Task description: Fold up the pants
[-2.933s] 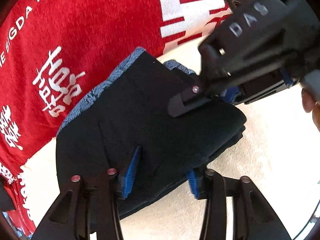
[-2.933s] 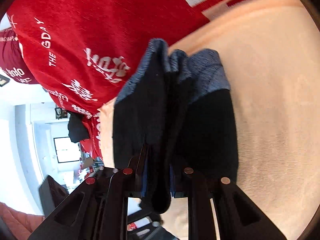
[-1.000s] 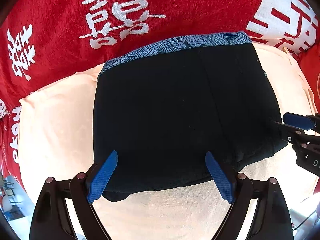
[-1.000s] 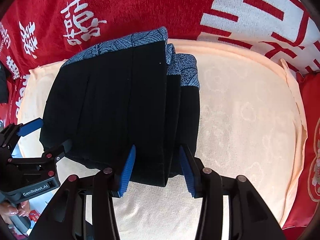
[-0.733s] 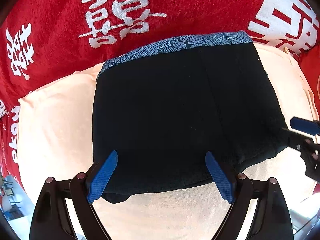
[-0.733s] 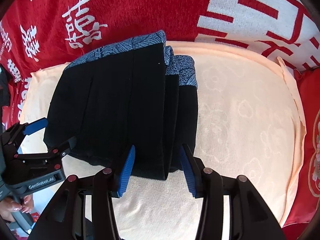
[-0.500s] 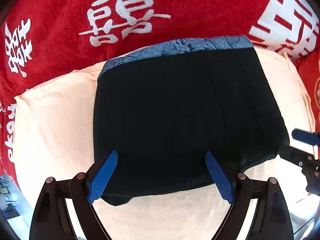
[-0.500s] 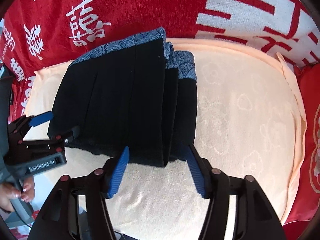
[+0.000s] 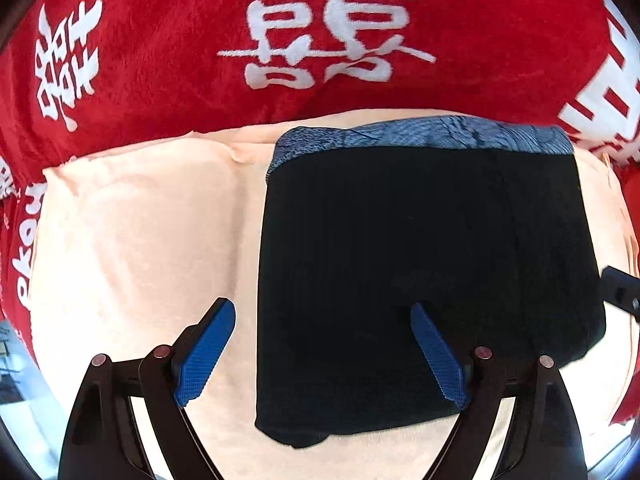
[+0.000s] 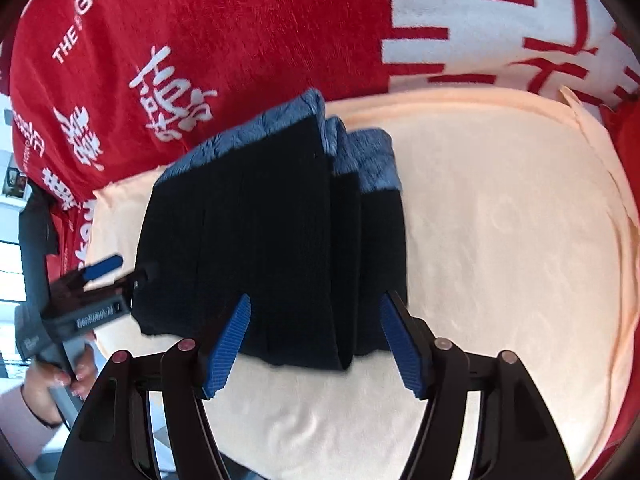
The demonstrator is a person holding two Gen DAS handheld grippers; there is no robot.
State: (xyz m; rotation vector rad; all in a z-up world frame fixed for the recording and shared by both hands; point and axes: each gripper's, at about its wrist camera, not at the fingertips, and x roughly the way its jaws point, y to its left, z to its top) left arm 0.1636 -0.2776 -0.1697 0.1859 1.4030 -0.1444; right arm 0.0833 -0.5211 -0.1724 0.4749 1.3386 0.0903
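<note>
The black pants lie folded into a flat packet on a peach towel, their blue patterned waistband at the far edge. My left gripper hangs open above the packet's near left part, one finger over the towel and one over the cloth. In the right wrist view the pants show stacked folds along their right side. My right gripper stands open over the near edge of those folds, pads clear of the cloth. The left gripper appears at the packet's left edge.
A red blanket with white characters covers the surface around the towel and rises behind it. A person's hand grips the left tool's handle at the lower left. A bit of the right gripper shows at the right edge.
Both grippers, shut on the pants earlier, have let go. My left gripper slid left, so its left finger now overhangs the towel. The right jaws spread wider and drew back a little.
</note>
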